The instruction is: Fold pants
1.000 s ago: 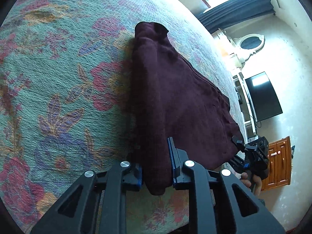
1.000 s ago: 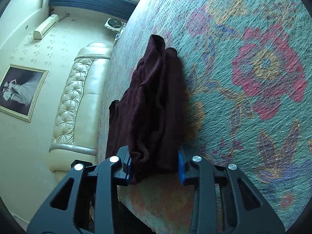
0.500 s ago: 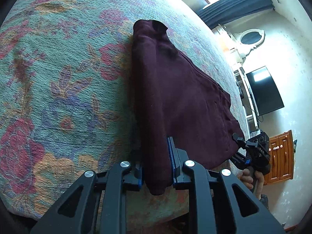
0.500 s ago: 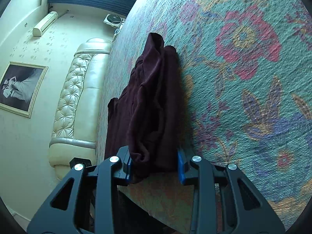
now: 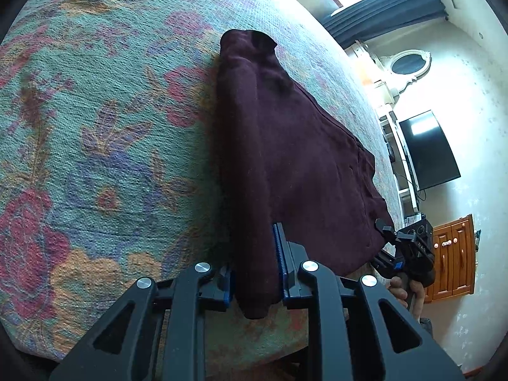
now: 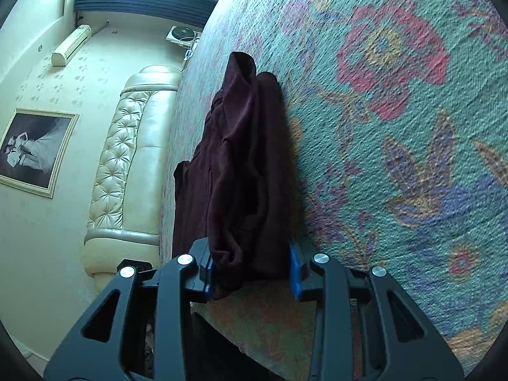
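Dark maroon pants (image 5: 295, 165) lie stretched across a flowered bedspread (image 5: 95, 158), raised along the near edge. My left gripper (image 5: 254, 273) is shut on one corner of the pants, the cloth bunched between its blue pads. In the right wrist view the same pants (image 6: 241, 171) run away from me, and my right gripper (image 6: 250, 270) is shut on a thick bunch of their fabric at the other corner. The right gripper (image 5: 409, 254) also shows at the pants' far corner in the left wrist view, a hand (image 5: 400, 289) beneath it.
The bedspread (image 6: 412, 127) covers a wide bed. A cream tufted headboard (image 6: 127, 158) and a framed picture (image 6: 35, 149) are on the wall to the left. A television (image 5: 428, 152), a wooden cabinet (image 5: 451, 260) and a curtained window (image 5: 387, 9) stand beyond the bed.
Both grippers keep their hold on the pants. The bedspread pattern has slid in both views as the pants were drawn a little across the bed.
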Demonstrator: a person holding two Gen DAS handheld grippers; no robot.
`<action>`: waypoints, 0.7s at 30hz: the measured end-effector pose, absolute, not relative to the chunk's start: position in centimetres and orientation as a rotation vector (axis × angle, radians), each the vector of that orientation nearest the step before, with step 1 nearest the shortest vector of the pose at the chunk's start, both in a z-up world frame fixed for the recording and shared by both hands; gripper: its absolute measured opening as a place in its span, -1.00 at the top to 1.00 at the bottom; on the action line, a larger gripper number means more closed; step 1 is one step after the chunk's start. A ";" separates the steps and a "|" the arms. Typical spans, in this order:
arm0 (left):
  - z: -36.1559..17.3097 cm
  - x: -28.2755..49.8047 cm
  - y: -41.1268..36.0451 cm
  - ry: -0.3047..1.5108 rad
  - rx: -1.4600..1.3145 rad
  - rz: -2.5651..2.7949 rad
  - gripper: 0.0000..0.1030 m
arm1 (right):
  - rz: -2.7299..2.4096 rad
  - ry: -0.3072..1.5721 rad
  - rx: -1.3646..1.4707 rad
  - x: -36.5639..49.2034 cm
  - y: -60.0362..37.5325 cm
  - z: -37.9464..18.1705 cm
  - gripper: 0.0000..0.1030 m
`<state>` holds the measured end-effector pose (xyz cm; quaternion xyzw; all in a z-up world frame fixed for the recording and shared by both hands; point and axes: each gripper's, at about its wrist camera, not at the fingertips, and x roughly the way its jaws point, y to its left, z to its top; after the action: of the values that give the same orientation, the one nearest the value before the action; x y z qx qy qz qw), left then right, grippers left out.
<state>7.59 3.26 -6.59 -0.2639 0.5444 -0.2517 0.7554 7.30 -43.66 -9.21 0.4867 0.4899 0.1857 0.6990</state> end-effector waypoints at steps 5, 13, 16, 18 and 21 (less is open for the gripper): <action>-6.6 7.6 3.5 1.188 -0.582 -0.552 0.57 | 0.414 1.091 1.088 7.1 -43.9 -9.3 0.34; -6.7 7.5 3.5 1.189 -0.584 -0.552 0.56 | 0.414 1.089 1.090 6.8 -44.1 -9.2 0.34; -6.7 7.6 3.6 1.189 -0.585 -0.552 0.56 | 0.413 1.088 1.093 6.7 -43.9 -9.1 0.34; -6.7 7.6 3.6 1.189 -0.584 -0.552 0.56 | 0.413 1.087 1.094 6.6 -44.0 -9.1 0.34; -6.7 7.6 3.7 1.189 -0.585 -0.553 0.56 | 0.413 1.086 1.096 6.5 -43.9 -9.0 0.34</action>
<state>7.59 3.71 -6.74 -0.2681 0.5449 -0.2536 0.7529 6.52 -43.91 -9.02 0.4914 0.4871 0.1853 0.6978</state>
